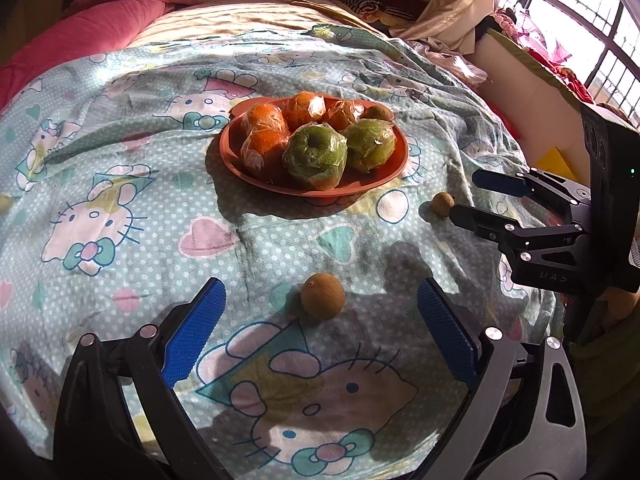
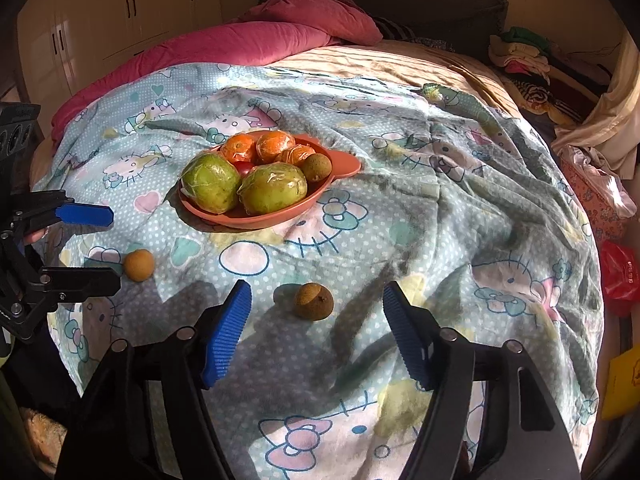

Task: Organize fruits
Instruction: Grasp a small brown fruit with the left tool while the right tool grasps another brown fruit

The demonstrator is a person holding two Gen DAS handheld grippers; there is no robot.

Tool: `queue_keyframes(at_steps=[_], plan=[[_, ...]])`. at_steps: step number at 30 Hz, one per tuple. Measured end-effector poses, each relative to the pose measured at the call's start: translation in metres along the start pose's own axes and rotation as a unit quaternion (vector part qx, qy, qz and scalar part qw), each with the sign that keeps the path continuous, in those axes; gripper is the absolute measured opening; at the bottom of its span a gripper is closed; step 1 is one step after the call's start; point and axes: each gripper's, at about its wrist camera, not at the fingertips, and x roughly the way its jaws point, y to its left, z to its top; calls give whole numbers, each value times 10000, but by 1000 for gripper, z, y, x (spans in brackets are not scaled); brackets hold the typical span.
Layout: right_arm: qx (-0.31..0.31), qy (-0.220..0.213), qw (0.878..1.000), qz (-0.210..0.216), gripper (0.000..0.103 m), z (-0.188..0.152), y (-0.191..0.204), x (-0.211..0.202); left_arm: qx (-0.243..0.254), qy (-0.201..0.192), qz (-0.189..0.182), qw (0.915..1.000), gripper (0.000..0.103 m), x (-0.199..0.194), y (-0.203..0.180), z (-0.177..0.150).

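Blue ribbed pads of the left gripper (image 1: 318, 328) frame the near edge of the left wrist view, jaws wide, nothing between the pads but bedsheet. One small brown fruit (image 1: 323, 297) lies on the cartoon-cat sheet (image 1: 120, 208) just beyond the fingertips, centred in the gap, not touched.

Right gripper (image 2: 318, 334): jaws partly open, pads clear of a second small brown fruit (image 2: 314, 301) lying just ahead of them. Holds nothing.

Orange plate (image 1: 232, 160) sits farther back, mid-sheet. It carries plastic-wrapped oranges (image 1: 264, 120), two wrapped green apples (image 1: 316, 156) and one small brown fruit at its far right rim.

Step, as judged: both tongs lining up on loose fruits, pre-grasp. Next move calls for each to lower around its fruit, close gently since the fruits are round and may roll on soft cloth, then carry to the plate.

Writing: letters "DAS" on the right gripper's body, seen from the left wrist view. Nothing else legible.
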Motion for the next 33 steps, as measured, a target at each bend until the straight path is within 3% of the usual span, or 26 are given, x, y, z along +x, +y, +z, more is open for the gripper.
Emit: queue_keyframes(at_steps=[6, 14, 19, 24, 29, 33], plan=[[49, 157, 9996, 215, 38, -4, 1, 14, 64, 75, -100, 9999, 73, 5, -4, -4], [250, 205, 9990, 315, 23, -4, -6, 22, 69, 139, -195, 9997, 50, 11, -4, -5], [278, 181, 9989, 343, 23, -4, -7, 22, 81, 166, -194, 9996, 36, 16, -3, -5], [306, 137, 9987, 390, 23, -5, -7, 19, 89, 214, -142, 9996, 32, 23, -3, -6], [326, 91, 9984, 446, 23, -5, -6, 16, 49, 211, -82, 9997, 19, 27, 1, -5], [316, 39, 9983, 487, 23, -4, -4, 13, 8, 211, -142, 9997, 18, 26, 3, -3]])
